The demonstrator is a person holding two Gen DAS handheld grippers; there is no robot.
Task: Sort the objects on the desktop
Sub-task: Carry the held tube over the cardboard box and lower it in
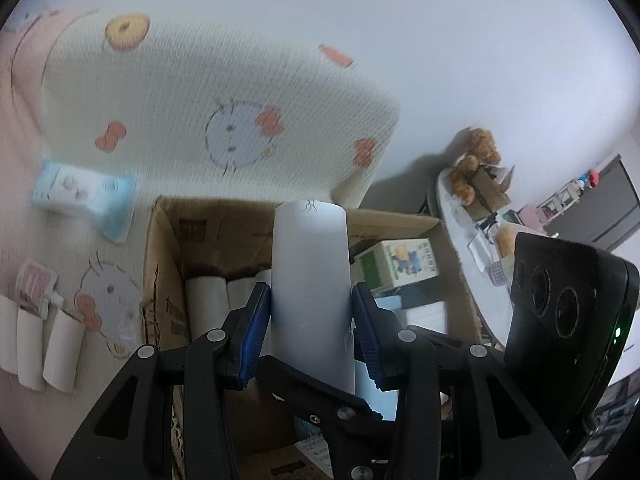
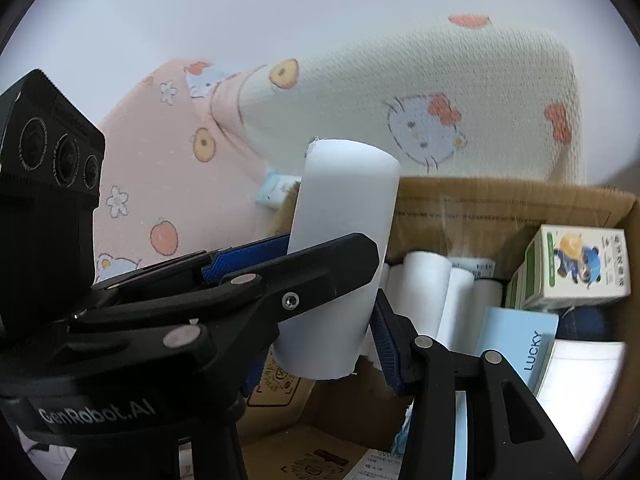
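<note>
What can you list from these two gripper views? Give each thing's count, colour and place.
Held rolls: two, white, one in each gripper.
Cardboard box: one, brown, below the grippers.
Boxed rolls: several, white, at the box's back wall.
Carton: one, white and green, inside the box.
Loose rolls: three, white, on the bed.
Tissue pack: one, blue, on the bed.
Pillow: one, cream, behind the box.
Left gripper: black, blue pads.
Right gripper: same.

Ahead of me a cream cartoon-cat pillow (image 1: pixel 208 120) leans on the white wall (image 1: pixel 440 40); a brown teddy bear (image 1: pixel 474 164) sits far right.
</note>
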